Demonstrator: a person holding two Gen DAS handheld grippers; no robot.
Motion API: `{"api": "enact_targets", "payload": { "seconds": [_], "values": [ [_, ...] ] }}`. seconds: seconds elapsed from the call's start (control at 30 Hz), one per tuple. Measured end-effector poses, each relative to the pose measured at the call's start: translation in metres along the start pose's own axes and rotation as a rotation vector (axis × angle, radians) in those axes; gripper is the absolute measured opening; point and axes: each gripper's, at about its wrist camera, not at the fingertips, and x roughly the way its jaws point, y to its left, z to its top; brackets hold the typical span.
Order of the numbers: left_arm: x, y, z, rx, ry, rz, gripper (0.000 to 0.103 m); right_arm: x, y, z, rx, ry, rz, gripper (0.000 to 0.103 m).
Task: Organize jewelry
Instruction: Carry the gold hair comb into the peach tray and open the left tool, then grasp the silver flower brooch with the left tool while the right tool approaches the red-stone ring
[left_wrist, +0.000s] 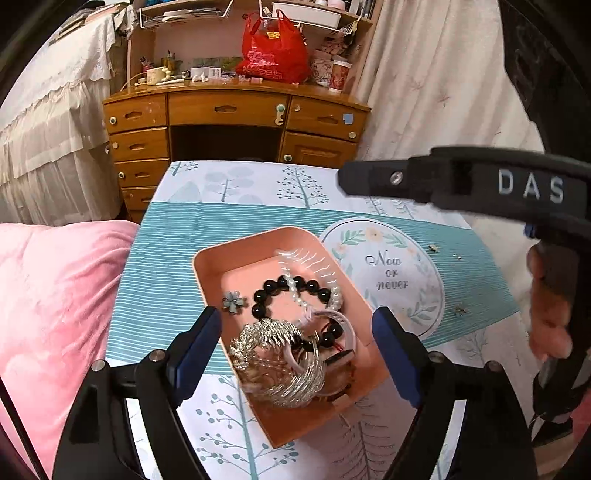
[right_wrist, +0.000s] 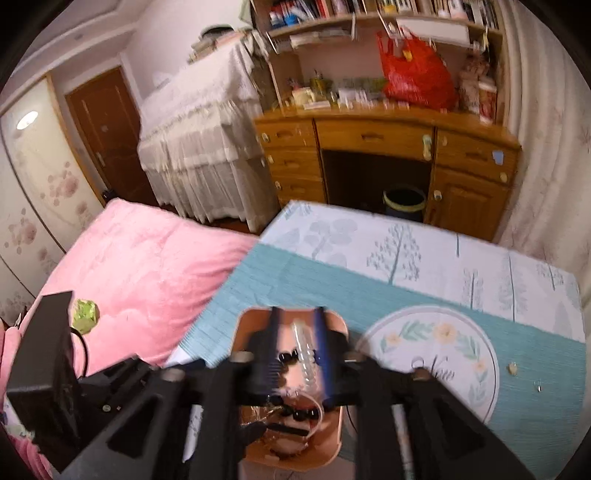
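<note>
Two tongs are held over the worktop (left_wrist: 159, 266), where a pink tray (left_wrist: 207, 266) already holds most of the jewelry: a silver bracelet heap (left_wrist: 277, 354), black beads (left_wrist: 295, 286) and a flower brooch (left_wrist: 233, 301). The left tongs (left_wrist: 295, 332) are spread wide and empty above it. The right tongs (right_wrist: 295, 354) appear nearly closed, perhaps on a clear chain (right_wrist: 304, 354); blur prevents certainty. Small pieces (left_wrist: 460, 309) are left on the cloth; collecting them is judged next.

Left gripper (left_wrist: 295, 328): jaws spread wide, straddling the pink tray (left_wrist: 210, 266).
Tray contents: black bead bracelet (left_wrist: 291, 286), pearl strand (left_wrist: 334, 295), silver chains (left_wrist: 280, 365), blue flower brooch (left_wrist: 232, 301).
Right gripper (left_wrist: 465, 181): hovers above the tablecloth (left_wrist: 166, 258).
</note>
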Motion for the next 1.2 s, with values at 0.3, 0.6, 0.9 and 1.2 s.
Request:
{"api": "enact_targets", "payload": {
  "seconds": [0.3, 0.6, 0.9, 1.2],
  "values": [
    [0.003, -0.018, -0.003, 0.007, 0.032, 0.020, 0.084, -0.013, -0.016, -0.010, 0.014, -0.001, -0.015, 0.037],
    [0.006, -0.067, -0.010, 0.046, 0.054, 0.005, 0.085, -0.032, -0.053, -0.043, 0.058, 0.058, -0.050, 0.045],
    [0.023, -0.127, -0.018, 0.102, 0.092, -0.026, 0.085, -0.056, -0.118, -0.095, 0.157, 0.152, -0.112, 0.055],
    [0.056, -0.193, -0.028, 0.183, 0.105, -0.030, 0.085, -0.066, -0.177, -0.129, 0.161, 0.222, -0.216, 0.061]
  ]
}}
